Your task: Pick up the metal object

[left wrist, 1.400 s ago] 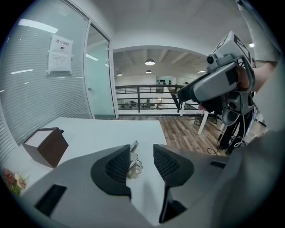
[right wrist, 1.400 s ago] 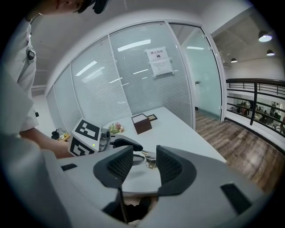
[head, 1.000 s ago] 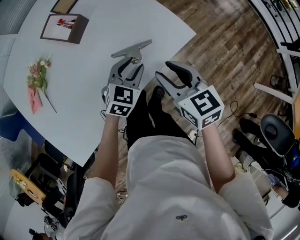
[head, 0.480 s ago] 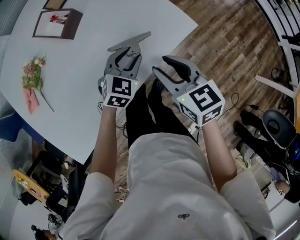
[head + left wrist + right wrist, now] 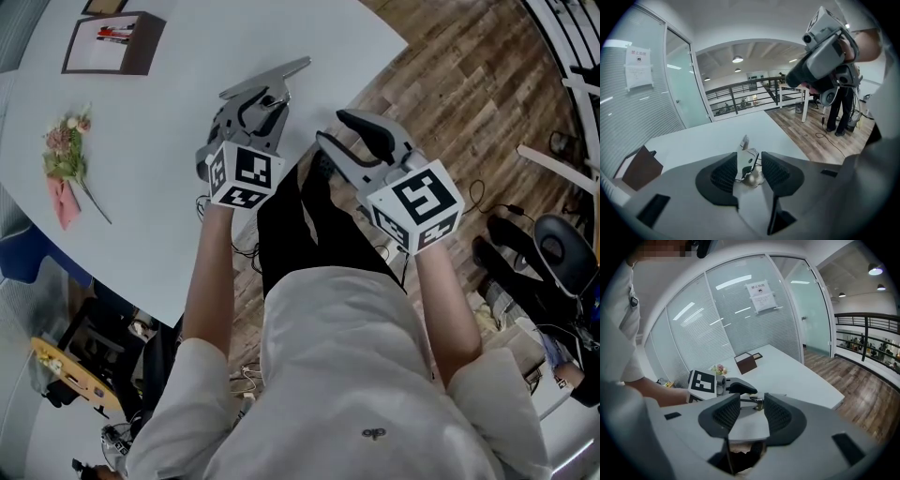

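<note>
1. Grippers: 2, namely left gripper (image 5: pixel 255 109) and right gripper (image 5: pixel 337 129).
2. Marker cubes: 2, one per gripper.
3. Metal object (image 5: pixel 277 74): 1.
4. White table (image 5: pixel 169 202): 1.
5. Flower sprig (image 5: pixel 66 155): 1.
6. Brown box (image 5: pixel 112 43): 1. Pens inside are too small to count.
7. Paper notice (image 5: pixel 761 289) on the glass wall: 1.

- A white, round-edged tabletop (image 5: pixel 169 141) stands on a wood-plank floor (image 5: pixel 469 84).
- Frosted glass partitions (image 5: pixel 731 319) line one side, with a paper notice (image 5: pixel 761 296) stuck on.
- A dark railing (image 5: pixel 867 333) edges a balcony.
- Round ceiling lights (image 5: pixel 737 59) glow overhead.
</note>
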The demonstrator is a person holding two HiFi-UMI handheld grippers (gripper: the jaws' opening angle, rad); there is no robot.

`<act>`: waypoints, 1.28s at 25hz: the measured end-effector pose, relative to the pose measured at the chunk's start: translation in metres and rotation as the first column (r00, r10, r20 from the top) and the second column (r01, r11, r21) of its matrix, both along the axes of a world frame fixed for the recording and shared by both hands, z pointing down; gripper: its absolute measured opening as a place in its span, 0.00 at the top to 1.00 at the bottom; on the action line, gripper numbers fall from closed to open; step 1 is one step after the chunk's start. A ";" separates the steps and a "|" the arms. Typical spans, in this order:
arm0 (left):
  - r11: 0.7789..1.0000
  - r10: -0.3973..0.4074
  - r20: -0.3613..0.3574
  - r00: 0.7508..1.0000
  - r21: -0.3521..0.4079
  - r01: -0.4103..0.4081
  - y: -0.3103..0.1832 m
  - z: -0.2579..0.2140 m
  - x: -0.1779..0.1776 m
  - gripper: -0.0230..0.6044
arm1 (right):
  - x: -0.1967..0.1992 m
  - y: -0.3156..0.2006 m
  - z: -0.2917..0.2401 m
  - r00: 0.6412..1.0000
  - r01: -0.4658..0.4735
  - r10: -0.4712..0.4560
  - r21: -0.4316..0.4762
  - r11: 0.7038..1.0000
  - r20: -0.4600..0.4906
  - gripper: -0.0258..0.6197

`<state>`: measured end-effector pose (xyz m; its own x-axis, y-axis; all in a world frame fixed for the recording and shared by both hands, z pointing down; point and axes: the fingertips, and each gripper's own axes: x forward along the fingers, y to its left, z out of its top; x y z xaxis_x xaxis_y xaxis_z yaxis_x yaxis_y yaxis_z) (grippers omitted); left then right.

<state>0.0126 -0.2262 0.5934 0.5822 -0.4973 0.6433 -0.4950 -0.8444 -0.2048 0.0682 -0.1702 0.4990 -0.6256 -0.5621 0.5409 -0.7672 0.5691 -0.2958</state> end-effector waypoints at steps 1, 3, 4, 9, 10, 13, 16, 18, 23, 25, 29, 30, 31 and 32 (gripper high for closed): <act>1.000 0.010 0.008 1.000 0.004 -0.010 -0.001 0.001 0.001 0.70 | 0.000 0.000 0.001 1.000 0.000 0.000 -0.003 1.000 -0.002 0.71; 1.000 0.025 0.018 1.000 0.011 -0.025 -0.001 0.004 0.002 0.70 | 0.001 0.001 0.005 1.000 -0.001 0.001 -0.012 1.000 -0.006 0.71; 0.999 0.031 0.023 0.999 0.014 -0.031 -0.001 0.005 0.002 0.70 | 0.001 0.002 0.006 1.000 -0.001 0.001 -0.017 1.000 -0.008 0.71; 0.999 0.044 0.036 0.998 0.022 -0.045 -0.003 0.010 0.001 0.70 | 0.003 0.003 0.009 1.000 -0.008 0.008 -0.026 1.000 -0.006 0.71; 0.999 0.042 0.034 0.999 0.022 -0.043 -0.004 0.010 0.001 0.70 | 0.004 0.003 0.009 1.000 -0.011 0.011 -0.028 1.000 -0.007 0.71; 0.999 0.045 0.036 0.998 0.030 -0.046 -0.005 0.010 0.001 0.71 | 0.009 0.002 0.011 1.000 -0.024 0.024 -0.032 0.999 -0.013 0.71; 0.998 0.054 0.043 0.998 0.038 -0.055 -0.004 0.010 0.003 0.73 | 0.013 0.003 0.011 0.999 -0.034 0.034 -0.033 0.999 -0.016 0.71; 0.997 0.057 0.051 0.997 0.046 -0.059 -0.003 0.010 0.003 0.73 | 0.014 0.003 0.012 0.999 -0.037 0.036 -0.032 0.999 -0.013 0.71; 0.996 0.064 0.074 0.995 0.058 -0.068 -0.003 0.010 0.003 0.75 | 0.010 0.005 0.013 0.999 -0.035 0.035 -0.038 0.999 -0.005 0.71; 0.996 0.062 0.077 0.995 0.060 -0.067 -0.003 0.010 0.004 0.75 | 0.009 0.005 0.013 0.999 -0.032 0.032 -0.039 0.999 -0.002 0.71; 0.996 0.048 0.078 0.996 0.072 -0.054 -0.005 0.008 0.004 0.77 | 0.007 0.005 0.011 1.000 -0.026 0.026 -0.037 0.999 0.000 0.71; 0.996 0.045 0.079 0.996 0.076 -0.051 -0.006 0.008 0.004 0.78 | 0.006 0.005 0.011 1.000 -0.026 0.026 -0.036 0.999 0.002 0.71; 0.996 0.041 0.081 0.996 0.080 -0.048 -0.006 0.007 0.004 0.78 | 0.006 0.005 0.010 1.000 -0.027 0.027 -0.035 0.999 0.005 0.71; 0.995 0.039 0.084 0.996 0.083 -0.046 -0.007 0.006 0.004 0.79 | 0.005 0.004 0.009 1.000 -0.027 0.028 -0.033 0.999 0.007 0.71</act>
